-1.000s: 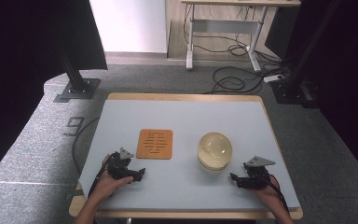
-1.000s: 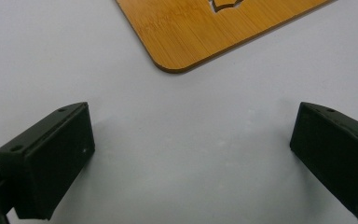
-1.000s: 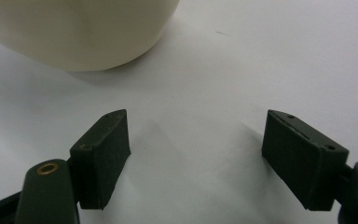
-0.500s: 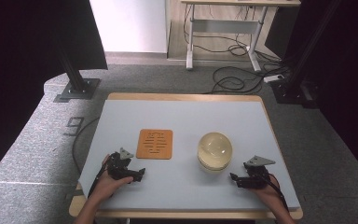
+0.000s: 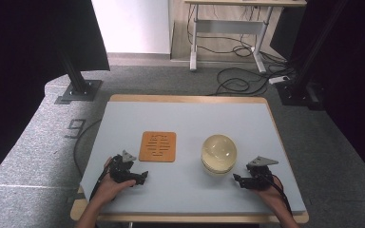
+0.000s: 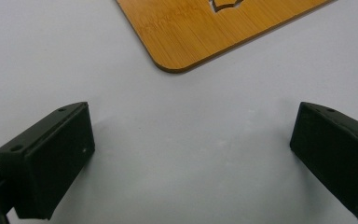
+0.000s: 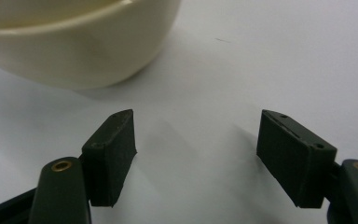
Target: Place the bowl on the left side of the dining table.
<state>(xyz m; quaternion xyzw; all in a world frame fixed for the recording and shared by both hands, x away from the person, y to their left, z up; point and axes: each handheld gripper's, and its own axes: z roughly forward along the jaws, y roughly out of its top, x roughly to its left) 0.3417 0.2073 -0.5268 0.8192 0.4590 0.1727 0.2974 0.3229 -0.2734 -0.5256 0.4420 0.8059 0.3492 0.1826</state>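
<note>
Change: almost none vs the earlier frames; both my hands sit in the same spots at the near edge, bowl & mat unmoved.
L claw: my left gripper rests low on the table, jaws wide apart, nothing betw them.
Mat vs L claw: wooden trivet lies flat just ahead of the L jaws, not touching; its rounded corner sits near, above the gap in the left gripper view.
R claw: my right gripper also low on the table, jaws apart, empty.
Bowl vs R claw: cream bowl upside down, dome up, near the R jaws, ahead & to their left, clear of them; rim close in the right gripper view.
Surface: pale grey table, wood edging.
Room: grey carpet, cables on floor, desk legs at back, dark curtains both sides.
</note>
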